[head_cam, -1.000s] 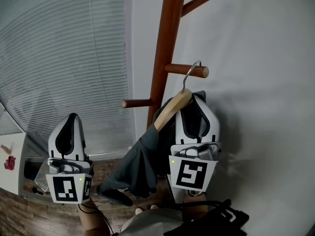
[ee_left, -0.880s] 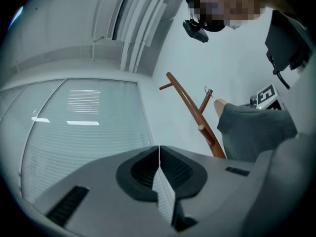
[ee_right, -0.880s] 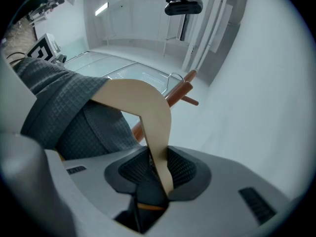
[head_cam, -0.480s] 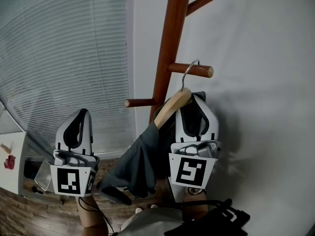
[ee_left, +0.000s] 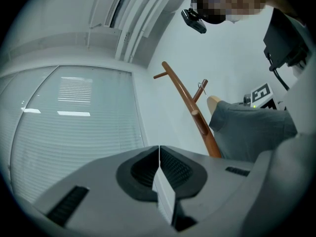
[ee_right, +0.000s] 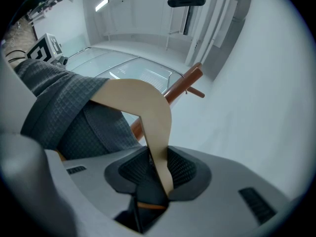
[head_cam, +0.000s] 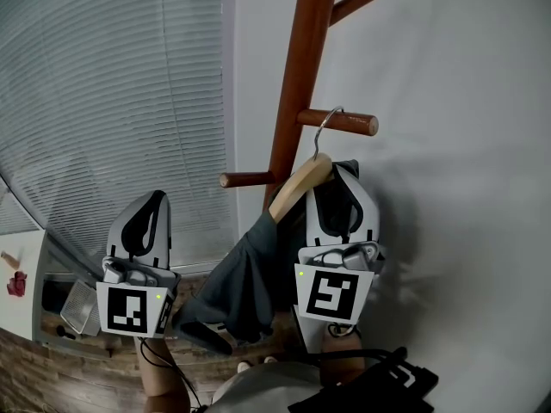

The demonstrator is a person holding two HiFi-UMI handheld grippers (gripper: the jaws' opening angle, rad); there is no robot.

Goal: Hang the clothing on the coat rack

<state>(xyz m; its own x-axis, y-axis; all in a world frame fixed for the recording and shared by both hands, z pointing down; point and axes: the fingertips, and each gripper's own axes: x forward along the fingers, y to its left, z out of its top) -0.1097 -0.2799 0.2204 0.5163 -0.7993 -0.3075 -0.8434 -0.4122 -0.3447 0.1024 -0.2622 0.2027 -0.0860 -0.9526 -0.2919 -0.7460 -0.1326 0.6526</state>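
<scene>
A brown wooden coat rack (head_cam: pixel 297 76) stands before the white wall, with a side peg (head_cam: pixel 344 122) at mid height. A pale wooden hanger (head_cam: pixel 301 186) carries a grey garment (head_cam: pixel 237 274), and its metal hook (head_cam: pixel 325 127) curls over that peg. My right gripper (head_cam: pixel 340 179) is shut on the hanger's right arm; in the right gripper view the hanger (ee_right: pixel 148 112) runs down between the closed pads (ee_right: pixel 180 169) and the garment (ee_right: pixel 64 117) drapes to the left. My left gripper (head_cam: pixel 148 209) is shut and empty, left of the garment. The left gripper view shows the coat rack (ee_left: pixel 190 110) and garment (ee_left: pixel 252 127) beyond the left gripper (ee_left: pixel 159 154).
Window blinds (head_cam: pixel 112 101) fill the left side. A lower peg (head_cam: pixel 245 179) juts left from the pole and an upper peg (head_cam: pixel 353 5) points up right. A white ledge with a red item (head_cam: pixel 15 284) sits at the lower left, above the wood floor (head_cam: pixel 52 377).
My left gripper has risen and drifted right, closer to the hanging garment. The right gripper with the hanger has barely moved, and the hook sits slightly higher on the peg.
</scene>
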